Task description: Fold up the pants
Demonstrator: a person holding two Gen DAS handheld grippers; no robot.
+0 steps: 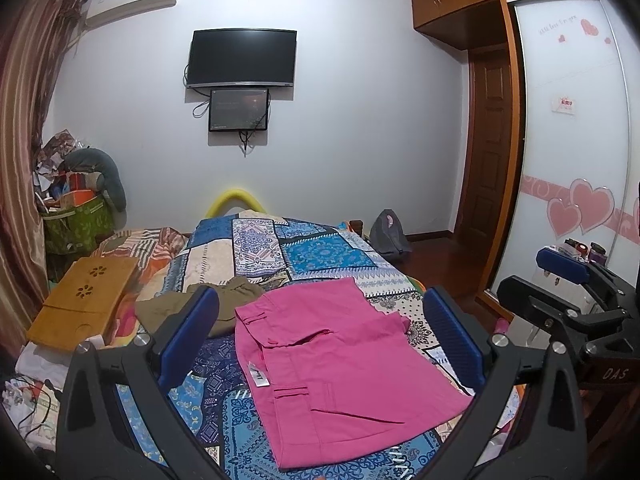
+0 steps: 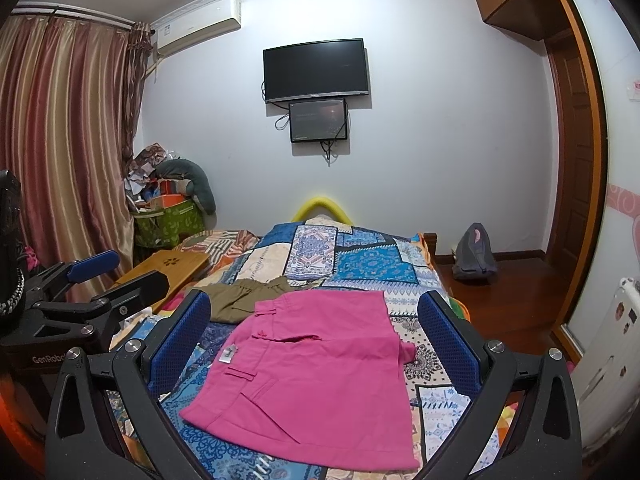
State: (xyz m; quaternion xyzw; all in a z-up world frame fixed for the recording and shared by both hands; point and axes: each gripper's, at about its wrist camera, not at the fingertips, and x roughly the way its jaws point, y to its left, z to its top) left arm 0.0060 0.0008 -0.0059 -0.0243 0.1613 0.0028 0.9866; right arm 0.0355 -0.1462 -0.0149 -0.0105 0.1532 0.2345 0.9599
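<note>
One patchwork bed [image 1: 320, 252], pink pants [image 1: 344, 360] lying flat near its front edge, olive garment [image 1: 224, 300] beyond to the left. Both grippers, left [image 1: 320, 336] and right [image 2: 316, 340], spread wide, empty (hovering above). Soft, light cotton likely; pinch at waistband corners.

Pink pants [image 1: 344, 376] matt woven cloth; bedspread [image 1: 320, 256] printed cloth; lap desk [image 1: 84, 304] smooth wood.

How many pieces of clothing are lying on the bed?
2: pink pants spread flat near the grippers, and an olive garment bunched just beyond, to their left. More may be hidden.
</note>
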